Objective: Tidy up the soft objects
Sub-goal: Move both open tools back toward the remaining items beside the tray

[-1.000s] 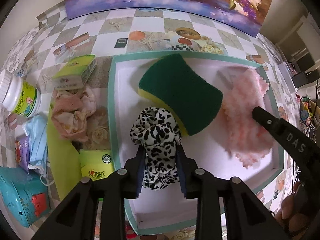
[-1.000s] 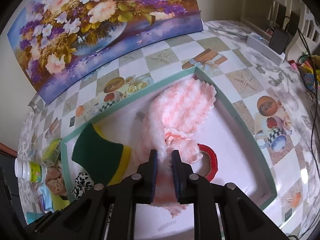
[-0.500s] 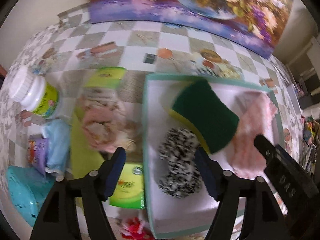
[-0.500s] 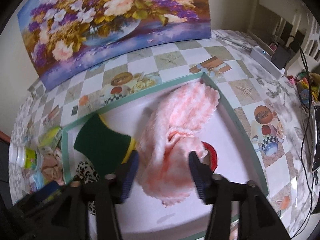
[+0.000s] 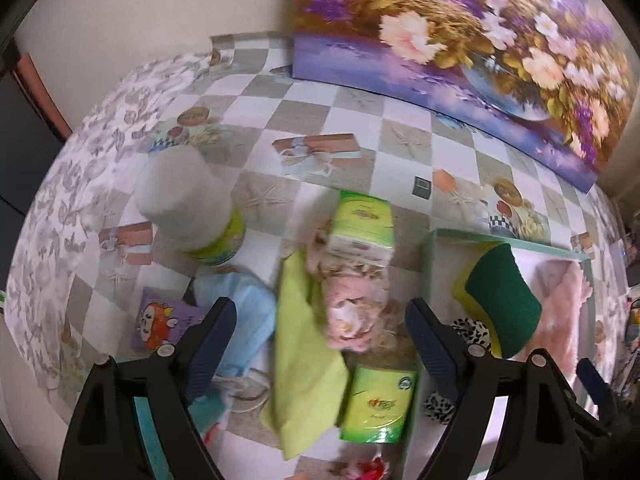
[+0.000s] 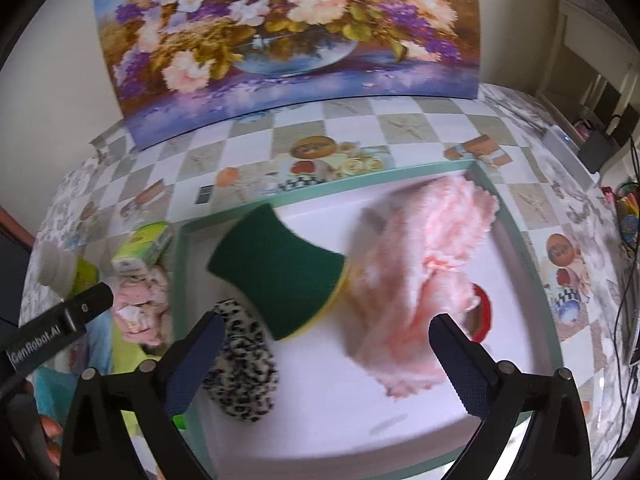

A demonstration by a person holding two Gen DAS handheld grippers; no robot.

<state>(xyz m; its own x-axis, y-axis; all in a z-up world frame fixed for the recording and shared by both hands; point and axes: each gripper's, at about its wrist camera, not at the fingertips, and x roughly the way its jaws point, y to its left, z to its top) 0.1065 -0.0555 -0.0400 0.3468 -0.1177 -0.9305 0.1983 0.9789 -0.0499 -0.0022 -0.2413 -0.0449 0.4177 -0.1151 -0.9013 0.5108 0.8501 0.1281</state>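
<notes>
Checkered desk [image 5: 352, 120], floral painting behind. Both tools spread, empty: left tool [image 5: 320, 336] over pink rag [image 5: 352, 304]; right tool [image 6: 324, 356] above tray [image 6: 400, 176]. Next: clamp rag, carry to tray.

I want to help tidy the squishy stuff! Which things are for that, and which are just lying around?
For the job:
- green-and-yellow scrubbing sponge
- fluffy pink cloth
- leopard-print fabric scrunchie
- teal-rimmed white tray
- crumpled pink fabric

Lying about:
- white-capped plastic bottle
- framed flower painting
</notes>
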